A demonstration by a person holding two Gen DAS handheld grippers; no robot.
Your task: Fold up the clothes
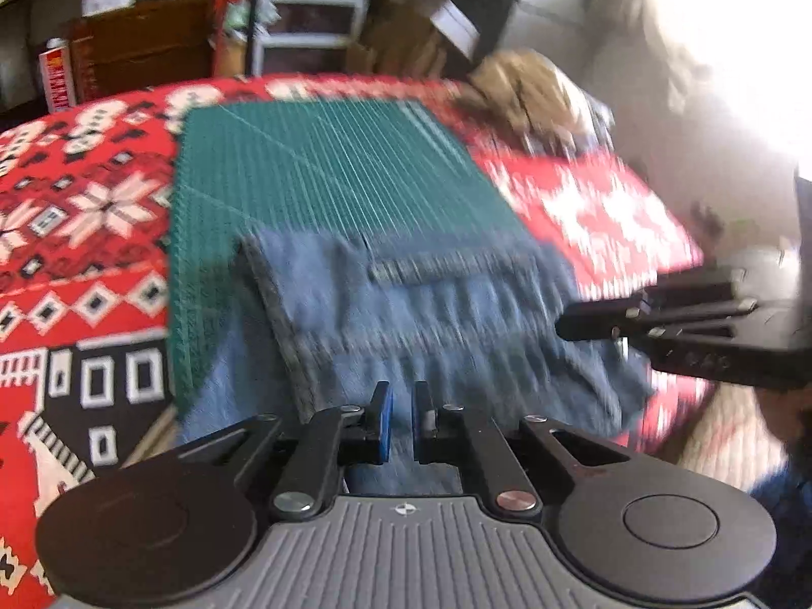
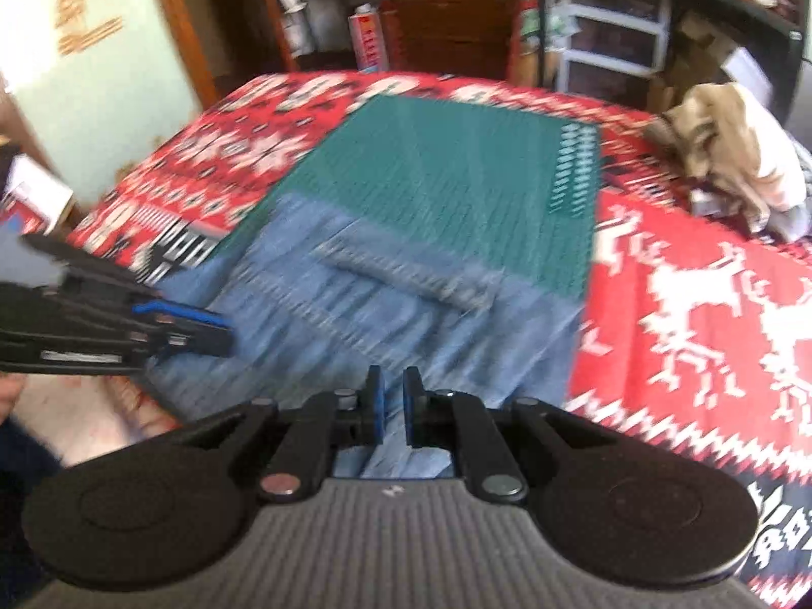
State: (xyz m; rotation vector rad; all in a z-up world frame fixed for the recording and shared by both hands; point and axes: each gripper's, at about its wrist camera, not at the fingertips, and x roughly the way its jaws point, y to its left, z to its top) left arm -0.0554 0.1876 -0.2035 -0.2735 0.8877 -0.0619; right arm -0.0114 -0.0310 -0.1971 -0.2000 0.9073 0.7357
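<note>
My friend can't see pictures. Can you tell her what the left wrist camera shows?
A blurry view: blue jeans lie on a green mat over a red patterned blanket. The left tongs, slightly apart, hover above the denim, and the right tongs reach in from the right.

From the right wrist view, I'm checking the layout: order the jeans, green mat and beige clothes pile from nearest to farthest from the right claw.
1. Jeans, directly under and ahead of the right claw.
2. Green mat, beyond the jeans, centre.
3. Beige clothes pile, far right corner.
</note>
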